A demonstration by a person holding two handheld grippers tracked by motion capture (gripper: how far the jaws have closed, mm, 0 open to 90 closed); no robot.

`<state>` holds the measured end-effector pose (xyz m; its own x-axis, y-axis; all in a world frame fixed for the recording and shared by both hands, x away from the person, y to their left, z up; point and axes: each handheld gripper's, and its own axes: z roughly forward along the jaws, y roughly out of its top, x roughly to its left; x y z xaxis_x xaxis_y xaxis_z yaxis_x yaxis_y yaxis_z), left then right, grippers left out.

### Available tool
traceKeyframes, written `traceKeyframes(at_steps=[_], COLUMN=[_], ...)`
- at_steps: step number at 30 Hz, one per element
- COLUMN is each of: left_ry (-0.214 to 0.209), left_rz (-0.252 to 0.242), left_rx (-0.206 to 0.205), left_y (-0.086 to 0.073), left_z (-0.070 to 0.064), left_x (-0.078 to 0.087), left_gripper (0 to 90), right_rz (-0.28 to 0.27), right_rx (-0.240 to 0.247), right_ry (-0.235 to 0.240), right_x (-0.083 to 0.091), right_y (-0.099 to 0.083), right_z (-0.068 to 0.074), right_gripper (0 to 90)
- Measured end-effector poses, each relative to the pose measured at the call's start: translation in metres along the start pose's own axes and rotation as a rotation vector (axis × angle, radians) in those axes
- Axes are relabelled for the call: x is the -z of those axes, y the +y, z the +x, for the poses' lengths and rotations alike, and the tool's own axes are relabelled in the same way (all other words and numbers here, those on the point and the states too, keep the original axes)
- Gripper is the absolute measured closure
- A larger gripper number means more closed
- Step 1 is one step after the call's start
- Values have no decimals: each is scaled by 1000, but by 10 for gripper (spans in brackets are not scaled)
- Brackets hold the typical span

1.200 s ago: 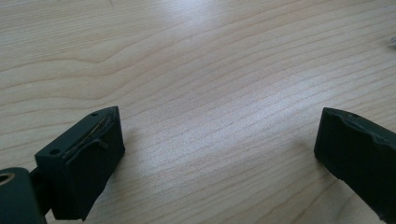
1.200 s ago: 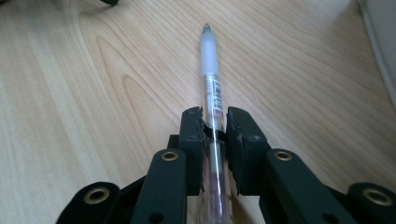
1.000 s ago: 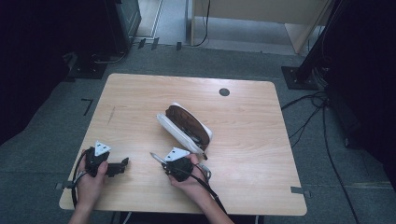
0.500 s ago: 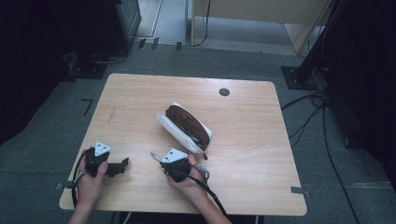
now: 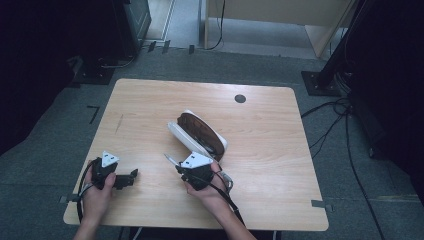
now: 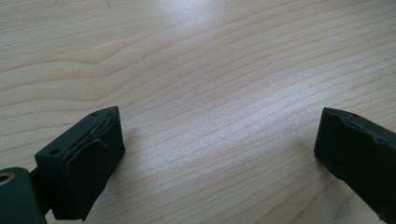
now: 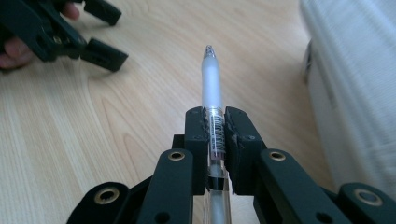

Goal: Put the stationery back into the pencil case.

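- Seen from the high view: right tool near the worktop's front edge, at about 6 o'clock from the pencil case, a thin pale tip poking out toward 10 o'clock.
- Revealed in the right gripper view alone: jaws closed tight on a clear pen, gripped across its spring section, frosted tip aimed at 12 o'clock and raised off the wood.
- Also from that view: ribbed white side of the pencil case at 3 o'clock, just beside the pen; left tool with a hand's fingers at 10 o'clock, well apart.
- Shown from above, hidden from the gripper cameras: pencil case lying open, brown lining up, near the worktop's centre; small dark disc at 1 o'clock from it.
- Left tool low at the front left corner, pointing toward 3 o'clock.
- Left gripper view: jaws spread wide, nothing but bare wood grain between them.
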<state>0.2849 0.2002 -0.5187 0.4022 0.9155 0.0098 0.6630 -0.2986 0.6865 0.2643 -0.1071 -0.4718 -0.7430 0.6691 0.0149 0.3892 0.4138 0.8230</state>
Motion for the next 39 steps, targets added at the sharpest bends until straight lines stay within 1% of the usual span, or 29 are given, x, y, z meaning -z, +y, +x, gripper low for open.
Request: traceKeyframes(at_steps=[8, 9, 11, 15, 27, 28, 34, 39], left_ry=[-1, -1, -1, -1, -1, -1, -1, -1], left_rz=[0, 1, 0, 0, 1, 1, 1, 1], left_rx=[-1, -1, -1, -1, -2, -2, -2, -2], left_y=[0, 0, 0, 0, 0, 0, 0, 0], left_z=[0, 0, 0, 0, 0, 0, 0, 0], left_x=[0, 0, 0, 0, 0, 0, 0, 0], left_gripper=[16, 16, 16, 16, 16, 16, 16, 16], right_rz=[-48, -53, -60, -75, -124, -129, -133, -130], right_rx=[0, 6, -2, 3, -37, -32, -55, -62], right_ry=[-20, -20, -25, -40, -88, -94, -124, -147], right_x=[21, 23, 27, 34, 53, 54, 58, 59], right_y=[18, 20, 24, 31, 45, 47, 50, 51], right_z=[-7, -9, -11, -18, -41, -44, -58, -68], right_gripper=[808, 808, 808, 808, 808, 808, 807, 807])
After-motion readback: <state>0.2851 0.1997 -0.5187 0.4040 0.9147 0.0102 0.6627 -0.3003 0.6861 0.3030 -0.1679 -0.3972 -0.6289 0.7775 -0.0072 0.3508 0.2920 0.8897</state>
